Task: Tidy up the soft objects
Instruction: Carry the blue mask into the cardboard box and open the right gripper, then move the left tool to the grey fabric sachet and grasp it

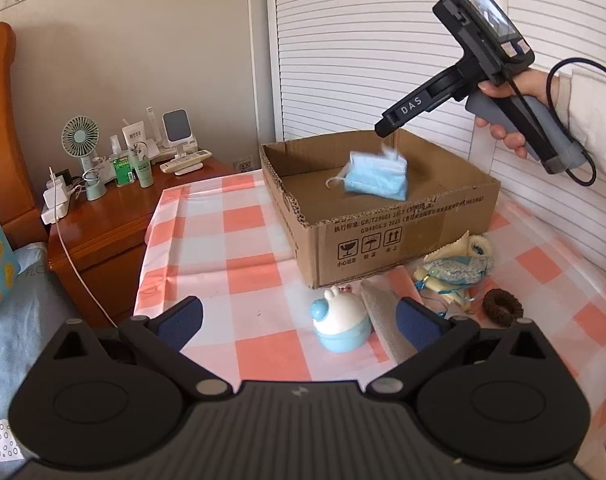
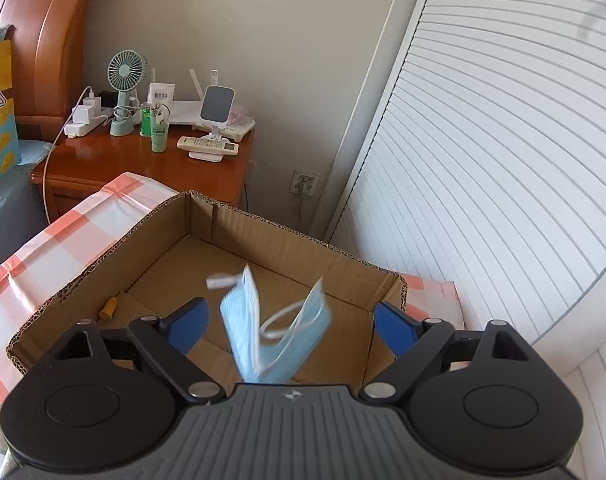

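A light blue face mask (image 1: 377, 176) is in mid-air, blurred, over the open cardboard box (image 1: 403, 232). My right gripper (image 2: 291, 326) is open above the box (image 2: 263, 252), and the mask (image 2: 275, 336) hangs loose between its blue pads, not held. The right gripper also shows in the left wrist view (image 1: 387, 128), pointing down at the box. My left gripper (image 1: 299, 320) is open and empty, low over the checked tablecloth (image 1: 231, 248), with a white and blue toy (image 1: 341, 326) between its fingers. A brown hair tie (image 1: 502, 307) and a pile of soft cloth items (image 1: 455, 268) lie right of it.
A small orange object (image 2: 110, 307) lies in the box's left corner. A wooden nightstand (image 1: 115, 216) with a fan, bottles, remotes and chargers stands at the left, beside a bed. White slatted doors (image 1: 383, 60) stand behind the box.
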Demonstrator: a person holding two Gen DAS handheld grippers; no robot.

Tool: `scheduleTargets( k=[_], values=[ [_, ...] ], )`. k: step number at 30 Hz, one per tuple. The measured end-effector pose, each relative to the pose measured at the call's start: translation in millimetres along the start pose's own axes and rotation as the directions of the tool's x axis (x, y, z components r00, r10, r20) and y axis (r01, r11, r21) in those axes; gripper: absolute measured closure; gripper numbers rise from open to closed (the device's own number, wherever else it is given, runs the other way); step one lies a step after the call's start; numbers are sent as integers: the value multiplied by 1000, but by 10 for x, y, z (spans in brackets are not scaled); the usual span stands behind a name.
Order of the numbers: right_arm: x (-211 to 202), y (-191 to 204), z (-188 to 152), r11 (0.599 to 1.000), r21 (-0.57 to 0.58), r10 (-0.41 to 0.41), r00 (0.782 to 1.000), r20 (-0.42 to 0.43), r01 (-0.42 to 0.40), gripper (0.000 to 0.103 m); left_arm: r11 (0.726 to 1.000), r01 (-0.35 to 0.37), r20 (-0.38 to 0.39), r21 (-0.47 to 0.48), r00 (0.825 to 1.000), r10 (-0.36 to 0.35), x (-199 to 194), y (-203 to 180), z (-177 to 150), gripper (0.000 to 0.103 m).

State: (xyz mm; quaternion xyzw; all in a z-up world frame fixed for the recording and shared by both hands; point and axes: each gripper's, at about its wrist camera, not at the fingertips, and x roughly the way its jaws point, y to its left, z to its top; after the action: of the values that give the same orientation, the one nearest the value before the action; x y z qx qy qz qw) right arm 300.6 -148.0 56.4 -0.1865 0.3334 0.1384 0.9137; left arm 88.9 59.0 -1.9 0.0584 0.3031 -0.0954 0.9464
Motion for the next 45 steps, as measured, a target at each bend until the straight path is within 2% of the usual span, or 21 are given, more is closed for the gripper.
scheduleTargets(
  k=[4,11,22,34,37,45],
  values=[
    [-34,17,-81,1000,23,5,1000,-17,-5,5,1000,3,-11,-8,1000,-3,-13,7,-48,1],
    [-357,123,-322,999,47,22,1000,-15,-21,0,1000,7,-21,7,1000,-7,-73,-43,-93,1],
    [-781,307,-862,993,118,23,999,-37,-18,0,1000,2,-32,11,999,-2,-170,-96,-167,1],
    [-829,520,-1663,981,186,-24,988,-152,52,0,1000,23,-44,18,999,-22,-179,-130,-230,1],
    [-836,561,-1761,979,191,-40,985,-167,72,0,999,32,-47,18,998,-31,-178,-147,-235,1],
    [-877,662,-1948,975,215,-11,983,-181,51,0,999,45,-67,29,997,-42,-147,-211,-251,1]
  ],
)
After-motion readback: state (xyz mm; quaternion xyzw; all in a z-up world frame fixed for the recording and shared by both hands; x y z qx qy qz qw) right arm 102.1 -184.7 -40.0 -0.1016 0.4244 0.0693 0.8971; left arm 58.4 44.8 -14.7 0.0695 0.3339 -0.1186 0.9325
